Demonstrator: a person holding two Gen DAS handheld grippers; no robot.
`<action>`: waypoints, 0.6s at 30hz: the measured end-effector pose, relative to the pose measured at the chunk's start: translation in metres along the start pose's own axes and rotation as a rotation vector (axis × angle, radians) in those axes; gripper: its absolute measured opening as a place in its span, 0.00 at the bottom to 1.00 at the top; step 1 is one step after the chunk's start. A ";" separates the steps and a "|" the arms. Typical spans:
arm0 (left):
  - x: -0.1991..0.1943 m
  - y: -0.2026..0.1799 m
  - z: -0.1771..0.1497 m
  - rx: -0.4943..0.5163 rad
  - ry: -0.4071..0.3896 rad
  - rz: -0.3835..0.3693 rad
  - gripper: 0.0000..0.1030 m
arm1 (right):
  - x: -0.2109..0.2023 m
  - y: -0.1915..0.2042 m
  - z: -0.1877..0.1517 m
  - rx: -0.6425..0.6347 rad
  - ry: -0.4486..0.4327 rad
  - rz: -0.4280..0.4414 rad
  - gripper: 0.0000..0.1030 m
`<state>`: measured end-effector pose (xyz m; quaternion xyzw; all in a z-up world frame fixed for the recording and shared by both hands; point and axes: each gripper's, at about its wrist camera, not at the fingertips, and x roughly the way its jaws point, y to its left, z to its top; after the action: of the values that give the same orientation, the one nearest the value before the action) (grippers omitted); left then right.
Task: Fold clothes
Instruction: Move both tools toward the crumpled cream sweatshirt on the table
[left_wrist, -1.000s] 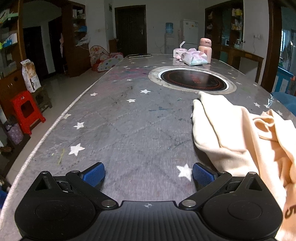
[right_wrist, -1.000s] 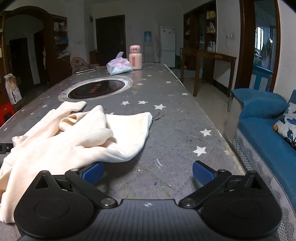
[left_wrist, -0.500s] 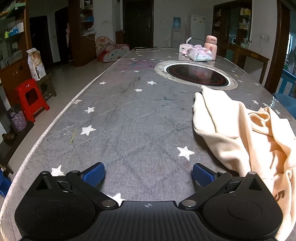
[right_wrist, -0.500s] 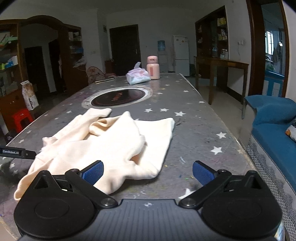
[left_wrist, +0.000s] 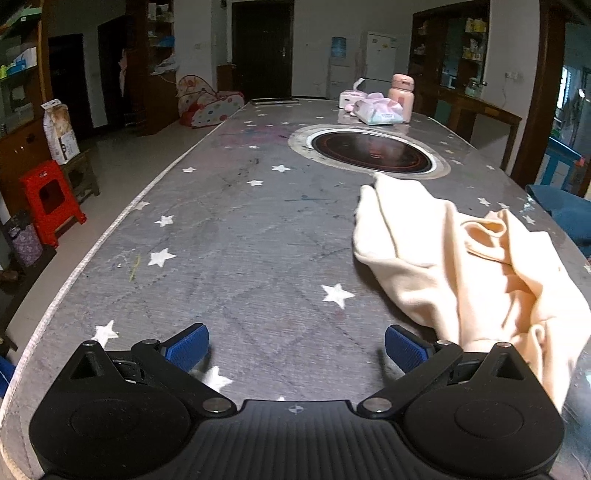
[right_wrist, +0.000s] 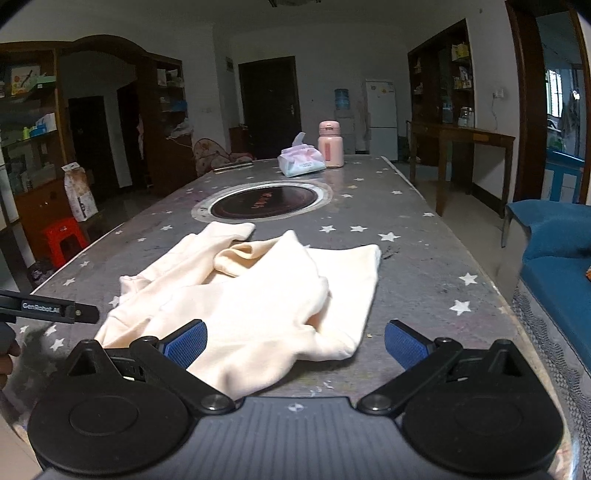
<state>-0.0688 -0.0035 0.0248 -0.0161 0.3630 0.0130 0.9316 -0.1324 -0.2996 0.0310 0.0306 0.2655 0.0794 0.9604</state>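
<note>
**Fingers spread, garment not yet gripped**

Both your grippers, left (left_wrist: 295, 349) and right (right_wrist: 295, 345), hold nothing, fingers wide apart. Your cream garment (right_wrist: 258, 295) lies crumpled on the starred table (left_wrist: 240, 240). You seem still at the approach; next, pinch an edge and spread it flat.

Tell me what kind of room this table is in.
Probably a home dining or living room. The grey star-patterned table has a round black cooktop set into it, a white fridge stands by the far wall, and a blue sofa sits beside the table.
</note>
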 end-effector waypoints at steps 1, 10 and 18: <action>-0.001 -0.001 0.000 0.002 -0.002 -0.003 1.00 | 0.000 0.002 0.000 -0.004 0.000 0.004 1.00; -0.003 -0.009 0.002 0.020 -0.002 -0.020 1.00 | 0.004 0.012 0.003 -0.020 0.000 0.030 1.00; -0.004 -0.019 0.005 0.049 -0.004 -0.043 1.00 | 0.008 0.018 0.005 -0.042 0.010 0.045 1.00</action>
<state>-0.0672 -0.0225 0.0315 -0.0010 0.3609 -0.0162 0.9325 -0.1255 -0.2809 0.0327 0.0157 0.2679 0.1067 0.9574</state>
